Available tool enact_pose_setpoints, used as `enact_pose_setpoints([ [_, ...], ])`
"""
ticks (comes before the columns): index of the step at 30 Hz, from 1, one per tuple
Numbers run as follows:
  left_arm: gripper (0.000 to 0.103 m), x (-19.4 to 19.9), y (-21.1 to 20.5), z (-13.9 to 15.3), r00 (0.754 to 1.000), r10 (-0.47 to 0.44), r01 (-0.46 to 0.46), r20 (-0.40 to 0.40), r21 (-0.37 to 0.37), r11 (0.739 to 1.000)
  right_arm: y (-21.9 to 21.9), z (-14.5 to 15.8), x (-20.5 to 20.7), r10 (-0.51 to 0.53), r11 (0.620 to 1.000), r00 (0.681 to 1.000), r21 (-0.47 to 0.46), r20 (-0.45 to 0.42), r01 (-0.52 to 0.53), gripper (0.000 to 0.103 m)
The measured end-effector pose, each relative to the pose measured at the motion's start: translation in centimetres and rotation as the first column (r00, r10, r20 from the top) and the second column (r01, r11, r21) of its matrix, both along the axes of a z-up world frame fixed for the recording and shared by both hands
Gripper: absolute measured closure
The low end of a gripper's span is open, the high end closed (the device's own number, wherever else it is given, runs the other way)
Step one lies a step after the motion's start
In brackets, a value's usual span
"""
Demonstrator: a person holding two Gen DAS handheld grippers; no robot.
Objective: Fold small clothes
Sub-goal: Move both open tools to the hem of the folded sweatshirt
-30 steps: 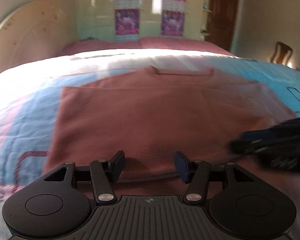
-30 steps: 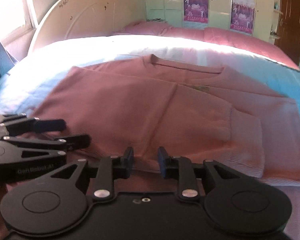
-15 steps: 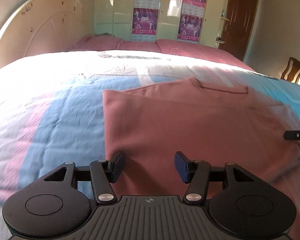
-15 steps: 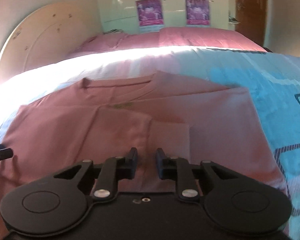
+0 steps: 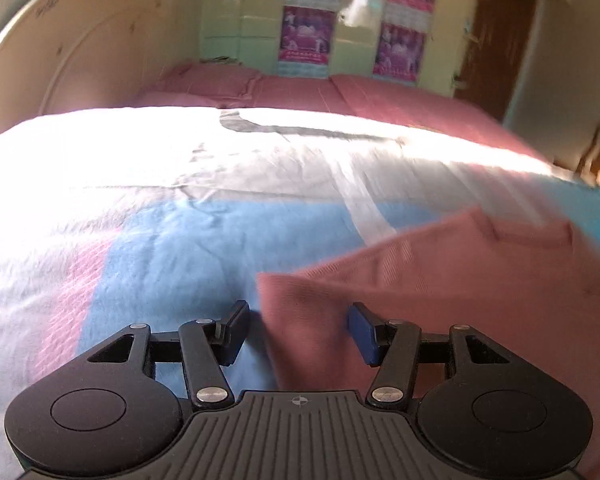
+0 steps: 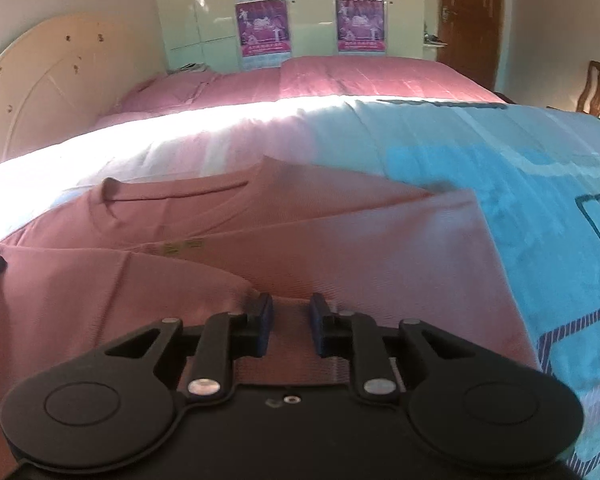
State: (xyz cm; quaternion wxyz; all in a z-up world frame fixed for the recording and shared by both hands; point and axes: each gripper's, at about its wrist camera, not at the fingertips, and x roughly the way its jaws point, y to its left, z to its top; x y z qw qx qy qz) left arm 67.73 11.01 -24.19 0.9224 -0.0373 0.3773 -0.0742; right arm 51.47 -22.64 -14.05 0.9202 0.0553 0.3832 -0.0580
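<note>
Left gripper [image 5: 296, 330] wide open astride T-shirt [image 5: 440, 300] corner — right gripper [image 6: 287, 330] narrowly open, empty; pinch both hem corners evenly.

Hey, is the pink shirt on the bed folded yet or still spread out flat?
Partly folded: in the right wrist view, the pink shirt has its sides turned in over the body, collar still showing at the top.

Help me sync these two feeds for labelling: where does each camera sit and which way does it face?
Left wrist: sits on the left gripper, facing the headboard across the bedspread, over the pink shirt's left edge; only its open fingers show.
Right wrist: sits on the right gripper, over the shirt's folded sleeve, facing the posters; its fingers and the left gripper's tip at the far left show.
Shared: shirt, bedspread, posters, door.
</note>
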Motion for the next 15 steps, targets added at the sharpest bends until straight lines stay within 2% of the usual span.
enact_pose_setpoints([
  [2, 0.048, -0.4, 0.1, 0.5, 1.000, 0.007, -0.008, 0.011, 0.026, 1.000, 0.1, 0.3, -0.2, -0.005, 1.000, 1.000, -0.004, 0.000, 0.005, 0.083],
  [3, 0.048, -1.0, 0.3, 0.9, 1.000, 0.006, -0.007, 0.022, 0.014, 1.000, 0.2, 0.5, -0.3, -0.006, 1.000, 1.000, -0.009, 0.005, 0.006, 0.083],
  [5, 0.048, -2.1, -0.3, 1.8, 0.997, -0.030, 0.032, 0.068, -0.023, 0.999, 0.6, 1.4, -0.8, -0.005, 1.000, 0.999, 0.006, 0.038, 0.005, 0.079],
  [8, 0.048, -2.5, -2.3, 2.3, 0.986, -0.098, 0.096, 0.137, 0.016, 0.995, 2.0, 1.8, -0.5, 0.044, 0.999, 0.997, 0.012, 0.056, -0.045, 0.080],
  [11, 0.048, -0.4, -2.9, 0.1, 0.994, -0.100, 0.100, 0.037, 0.016, 0.995, 3.1, 0.9, 0.6, 0.060, 0.998, 0.998, 0.000, 0.014, -0.060, 0.080],
  [13, 0.041, -0.7, -2.9, -0.5, 0.990, -0.124, 0.124, 0.060, 0.007, 0.992, 3.0, -0.1, 1.0, 0.024, 0.999, 1.000, -0.030, -0.018, -0.025, 0.080],
  [15, 0.034, -1.8, -3.4, 0.4, 0.989, -0.134, 0.131, 0.063, 0.047, 0.990, 2.7, 0.4, 0.5, 0.014, 1.000, 1.000, -0.018, -0.009, -0.014, 0.077],
])
